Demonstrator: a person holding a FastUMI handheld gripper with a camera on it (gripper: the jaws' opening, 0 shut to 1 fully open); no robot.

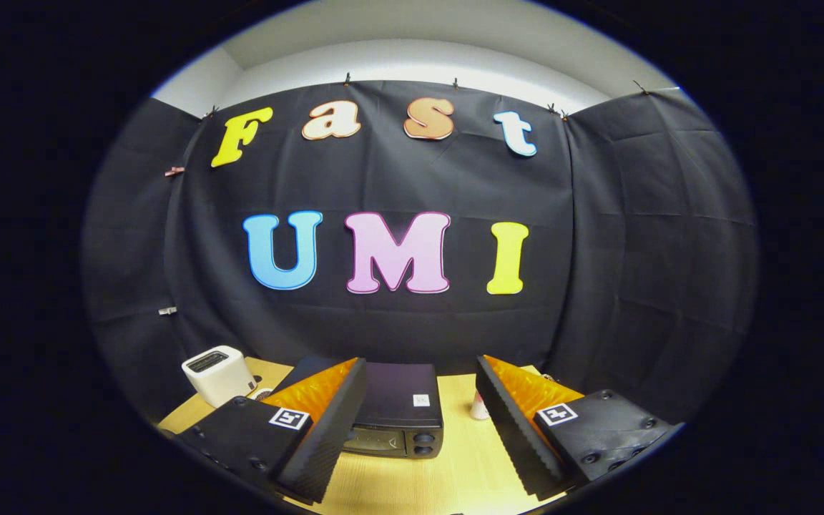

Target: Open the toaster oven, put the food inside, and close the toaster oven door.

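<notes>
Toaster oven (398, 418) sits shut on the wooden table (455, 472), just ahead of the gripper (420, 429), whose fingers are spread wide, gripping nothing; a white toaster (217, 374) stands well off to its left

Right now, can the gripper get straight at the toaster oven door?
Probably yes: the gripper is open, and the toaster oven sits just ahead between its fingers, its door looking shut, with bare table between.

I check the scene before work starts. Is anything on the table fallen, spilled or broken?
Nothing stands out. The toaster oven sits level on the table, door closed, ahead of the open tongs. The white toaster stands upright beyond the left finger. A small pale object is too small to judge.
</notes>
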